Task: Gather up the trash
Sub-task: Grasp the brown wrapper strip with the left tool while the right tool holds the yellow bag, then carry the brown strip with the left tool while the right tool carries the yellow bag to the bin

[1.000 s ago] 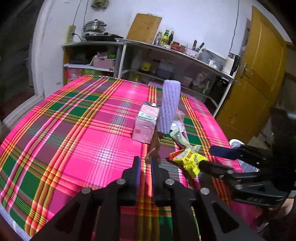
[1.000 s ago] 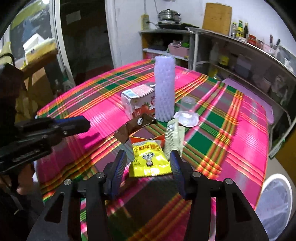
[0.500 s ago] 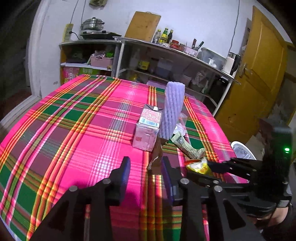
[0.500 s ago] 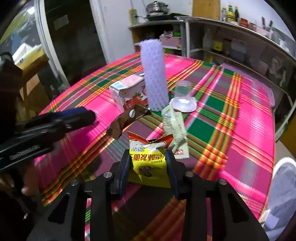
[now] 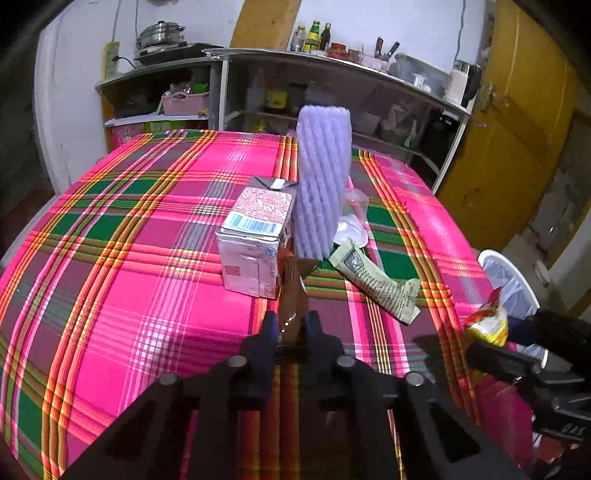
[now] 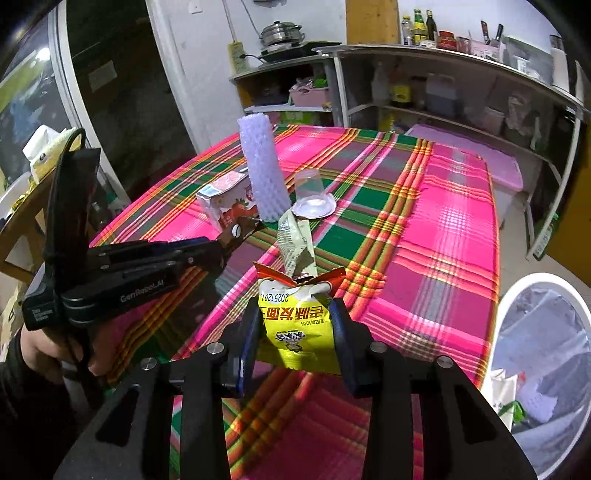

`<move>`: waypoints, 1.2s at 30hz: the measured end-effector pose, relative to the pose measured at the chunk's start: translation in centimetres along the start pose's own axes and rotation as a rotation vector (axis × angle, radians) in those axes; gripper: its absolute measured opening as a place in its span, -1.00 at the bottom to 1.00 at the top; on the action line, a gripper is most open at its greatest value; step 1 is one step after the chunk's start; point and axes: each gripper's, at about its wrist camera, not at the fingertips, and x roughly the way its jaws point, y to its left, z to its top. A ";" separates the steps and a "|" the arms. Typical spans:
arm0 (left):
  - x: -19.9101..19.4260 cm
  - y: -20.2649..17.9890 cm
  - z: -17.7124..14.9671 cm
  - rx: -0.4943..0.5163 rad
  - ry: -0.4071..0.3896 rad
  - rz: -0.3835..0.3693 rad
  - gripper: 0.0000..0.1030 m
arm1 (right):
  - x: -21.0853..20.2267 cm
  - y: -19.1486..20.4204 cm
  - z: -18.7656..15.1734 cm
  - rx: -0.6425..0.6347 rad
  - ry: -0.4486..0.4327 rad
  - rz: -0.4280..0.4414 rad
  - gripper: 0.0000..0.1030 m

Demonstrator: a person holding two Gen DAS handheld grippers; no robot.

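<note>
Home kitchen: steel pot on a cooker, sauce bottles & knives on shelf top, plaid-cloth table, yellow door.

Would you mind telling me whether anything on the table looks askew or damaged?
The clear plastic cup stands upside down behind the torn green wrapper. The milk carton lies on its side beside the upright foam net sleeve.
</note>
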 end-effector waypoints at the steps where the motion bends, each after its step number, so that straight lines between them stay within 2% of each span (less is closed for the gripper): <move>1: -0.2 -0.2 -0.1 0.006 -0.005 0.000 -0.74 | -0.2 0.0 0.0 0.001 -0.004 -0.001 -0.26; 5: -1.5 -1.2 -0.6 0.032 -0.030 0.004 -0.98 | -1.7 -0.1 -0.4 0.007 -0.026 -0.009 -0.26; 15: -6.3 -4.1 -2.0 0.047 -0.115 -0.043 -0.99 | -5.8 -0.1 -1.7 0.022 -0.079 -0.039 -0.26; 22: -8.4 -3.2 -2.4 0.009 -0.152 -0.033 -1.00 | -7.8 -0.8 -3.0 0.049 -0.099 -0.055 -0.26; 26: -8.6 -3.4 -2.4 0.023 -0.142 -0.062 -1.00 | -8.4 -1.1 -3.3 0.059 -0.108 -0.056 -0.26; 28: -8.0 -3.2 -2.2 0.016 -0.134 -0.041 -0.92 | -8.5 -1.2 -3.4 0.062 -0.109 -0.058 -0.26; 30: -6.9 -3.0 -2.1 0.019 -0.123 -0.017 -0.66 | -8.6 -1.3 -3.4 0.064 -0.108 -0.060 -0.26; 36: -3.1 -2.0 -0.8 -0.005 -0.057 0.006 -0.62 | -8.2 -2.0 -3.4 0.079 -0.100 -0.068 -0.26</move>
